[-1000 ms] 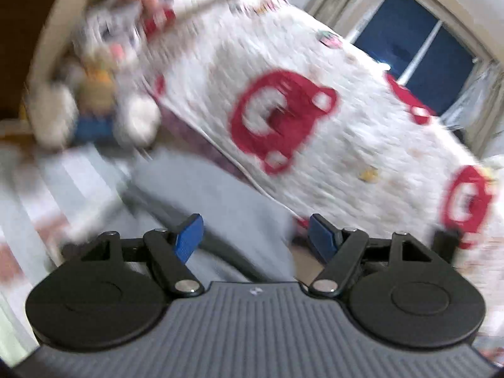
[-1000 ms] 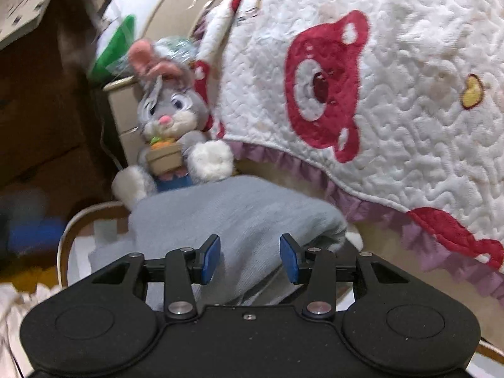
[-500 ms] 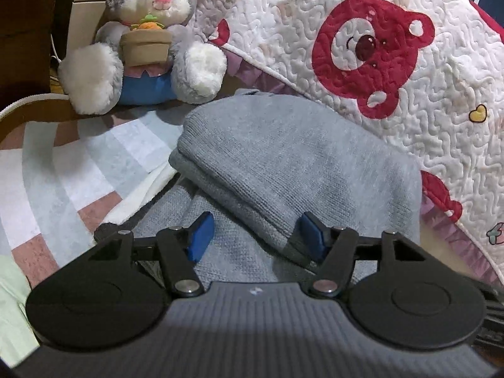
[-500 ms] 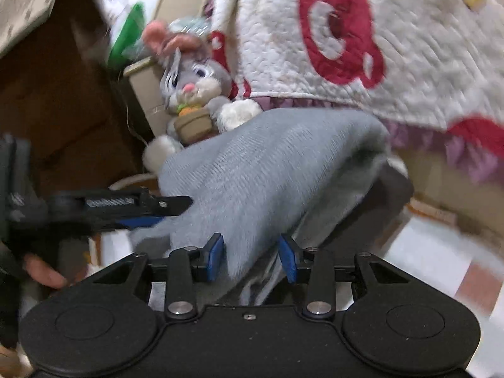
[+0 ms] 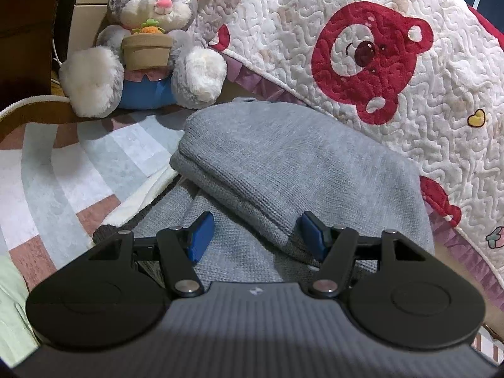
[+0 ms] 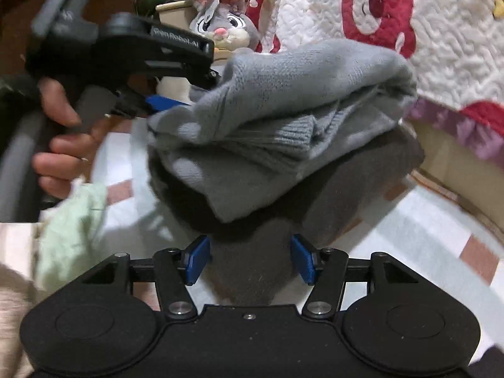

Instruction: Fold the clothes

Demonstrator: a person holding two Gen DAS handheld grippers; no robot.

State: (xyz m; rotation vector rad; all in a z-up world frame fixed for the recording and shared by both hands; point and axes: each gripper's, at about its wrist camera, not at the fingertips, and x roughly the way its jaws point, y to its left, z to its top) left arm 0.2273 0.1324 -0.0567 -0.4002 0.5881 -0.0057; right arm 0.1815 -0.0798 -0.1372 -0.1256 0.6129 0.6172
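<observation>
Grey sweater folded on a striped bedcover, a gripper at each side of it.

Left wrist view: the left gripper (image 5: 255,236) has its 2 blue pads spread about halfway, with the near edge of the folded grey sweater (image 5: 293,163) lying between them; neither pad presses the knit. The sweater sits on the striped bedcover (image 5: 63,170), just below a white quilt (image 5: 346,15) with red bears and near a plush rabbit (image 5: 148,41). Right wrist view: the right gripper (image 6: 250,258) is opening its jaws, and they grip nothing; a dark garment (image 6: 252,267) shows between them under the sweater (image 6: 283,94). Across the bundle, the left gripper (image 6: 163,102) is held by a hand (image 6: 60,132), its blue pad at the sweater's far edge. A pale green cloth (image 6: 72,220) lies at left.
</observation>
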